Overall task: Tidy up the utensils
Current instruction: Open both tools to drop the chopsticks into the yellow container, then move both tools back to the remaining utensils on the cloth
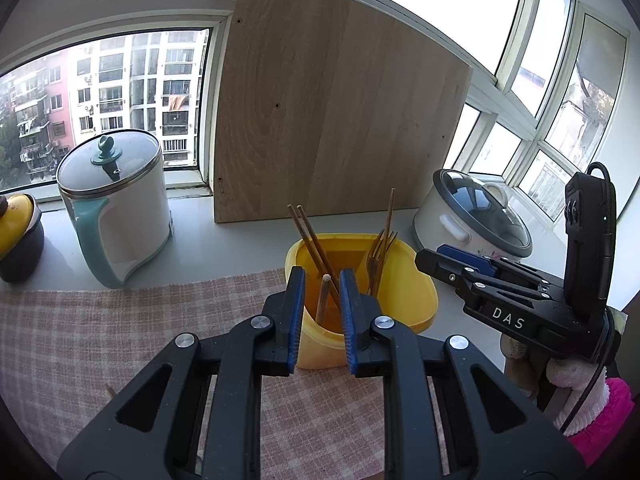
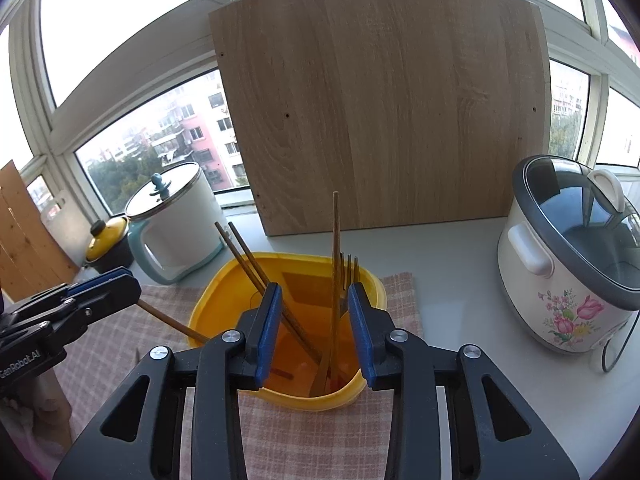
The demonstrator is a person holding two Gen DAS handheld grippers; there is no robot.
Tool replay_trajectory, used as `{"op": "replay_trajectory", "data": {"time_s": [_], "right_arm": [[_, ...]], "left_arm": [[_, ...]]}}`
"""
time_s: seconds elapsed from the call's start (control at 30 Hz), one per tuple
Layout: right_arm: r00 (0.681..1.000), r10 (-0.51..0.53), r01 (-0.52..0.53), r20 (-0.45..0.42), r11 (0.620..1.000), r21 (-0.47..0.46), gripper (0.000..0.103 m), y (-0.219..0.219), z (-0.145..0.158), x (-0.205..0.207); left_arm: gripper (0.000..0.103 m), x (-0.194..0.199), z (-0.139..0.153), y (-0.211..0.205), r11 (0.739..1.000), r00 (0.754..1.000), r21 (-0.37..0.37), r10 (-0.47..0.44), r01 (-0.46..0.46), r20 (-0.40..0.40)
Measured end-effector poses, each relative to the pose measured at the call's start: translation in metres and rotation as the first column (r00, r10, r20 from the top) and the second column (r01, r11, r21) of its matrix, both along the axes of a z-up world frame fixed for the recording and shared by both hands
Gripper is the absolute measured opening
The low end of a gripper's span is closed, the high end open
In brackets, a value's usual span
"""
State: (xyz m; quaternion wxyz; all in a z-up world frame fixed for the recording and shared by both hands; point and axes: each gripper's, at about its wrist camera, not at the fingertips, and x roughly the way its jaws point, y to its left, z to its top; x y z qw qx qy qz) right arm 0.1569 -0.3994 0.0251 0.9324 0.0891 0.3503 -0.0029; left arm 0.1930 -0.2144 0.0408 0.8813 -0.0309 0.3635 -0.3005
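Yellow utensil holder [image 2: 224, 284] standing on a pink checked cloth [image 1: 120, 340] at the middle of the pale worktop [image 2: 452, 292]. Inside: 2 wooden chopsticks [image 2: 248, 260] leaning left, 1 taller wooden stick [image 2: 336, 248] upright, a fork [image 2: 349, 270] with tines up beside it. Another wooden stick [image 2: 168, 320] slanting over the holder's left rim, its outer end at the left gripper's [image 1: 322, 316] tips, seen in the left wrist view between the blue pads with daylight on both sides, not pinched. Left gripper narrowly parted. Right gripper [image 2: 314, 332] wider apart, above the holder's mouth, nothing between the pads.

Around: large wooden board [image 2: 384, 104] propped upright against the window behind the holder. White kettle-style pot with teal handle and glass lid [image 1: 116, 208] to the left, just off the cloth. Small dark pot with yellow lid [image 1: 16, 236] farther left. White rice cooker with flower print and glass lid [image 2: 572, 264] to the right, well apart from the holder, cord trailing beside it. Pale cutting board and wooden slats [image 2: 28, 240] at the far left edge.

Glazed corner of windows [image 1: 120, 92] all round, apartment blocks and trees outside. White knitted glove with pink cuff [image 1: 580, 396] on the hand under the right gripper.
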Motion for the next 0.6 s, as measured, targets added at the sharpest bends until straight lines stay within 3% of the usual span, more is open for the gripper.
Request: {"op": "replay_trajectory", "data": {"time_s": [0.07, 0.17, 0.3, 0.43, 0.6], "right_arm": [[1.000, -0.002, 0.002, 0.003, 1.000, 0.011, 0.035, 0.001, 0.001, -0.007], [1.000, -0.010, 0.010, 0.008, 1.000, 0.023, 0.044, 0.003, 0.003, -0.016], [1.000, -0.012, 0.012, 0.016, 1.000, 0.018, 0.046, 0.007, 0.007, -0.026], [0.999, -0.018, 0.018, 0.036, 1.000, -0.008, 0.062, 0.014, 0.014, -0.036], [0.999, 0.009, -0.007, 0.040, 0.999, -0.033, 0.070, 0.026, 0.017, -0.045]], "left_arm": [[0.016, -0.007, 0.001, 0.004, 1.000, 1.000, 0.006, 0.002, -0.002, 0.008], [0.026, -0.016, 0.003, 0.010, 1.000, 1.000, 0.004, 0.006, -0.006, 0.016], [0.027, -0.027, 0.005, 0.018, 1.000, 0.999, 0.013, 0.016, -0.016, 0.032], [0.027, -0.037, 0.008, 0.027, 0.999, 0.999, 0.021, 0.025, -0.026, 0.043], [0.033, -0.048, 0.008, 0.039, 0.998, 0.998, 0.048, 0.043, -0.045, 0.056]]}}
